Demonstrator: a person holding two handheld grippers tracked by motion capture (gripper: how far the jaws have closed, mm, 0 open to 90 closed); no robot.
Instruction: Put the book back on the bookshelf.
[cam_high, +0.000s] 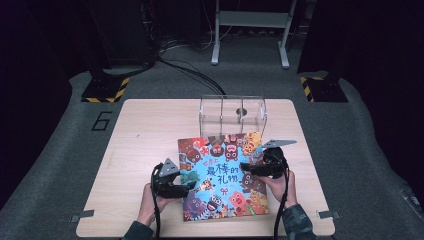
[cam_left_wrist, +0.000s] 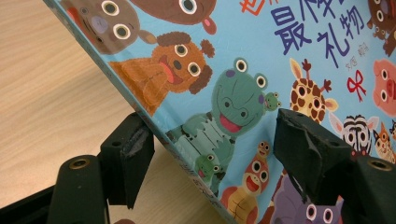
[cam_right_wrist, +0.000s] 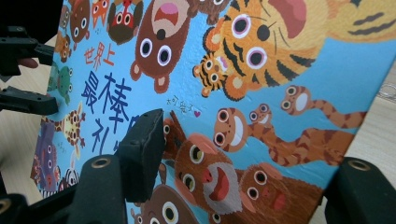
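A square picture book (cam_high: 222, 175) with a glossy hard cover, sky-blue and crowded with cartoon animals, lies face up on the pale wood-grain table (cam_high: 140, 130), toward the near middle. Its spine edge runs roughly from 6 to 12 o'clock, tilted slightly. Just beyond it, at 12 o'clock, stands a clear plastic box (cam_high: 233, 115) divided into compartments, close to the book's far edge.

The left gripper (cam_left_wrist: 212, 154) sits at the book's 9 o'clock edge, its black jaws spread: one is on the table side of the edge, the other over the cover, so the edge lies between them but is not clamped. In the left gripper view that edge looks raised a little off the table, though I cannot tell for sure. The right gripper (cam_right_wrist: 243, 154) meets the book from 3 o'clock, jaws likewise apart, one above the cover near the tiger and one beyond the outer edge.

Both grippers are equally near, facing each other across the book. The jaws are matte and scuffed at the tips; the slick, thin cover may slip if pinched lightly
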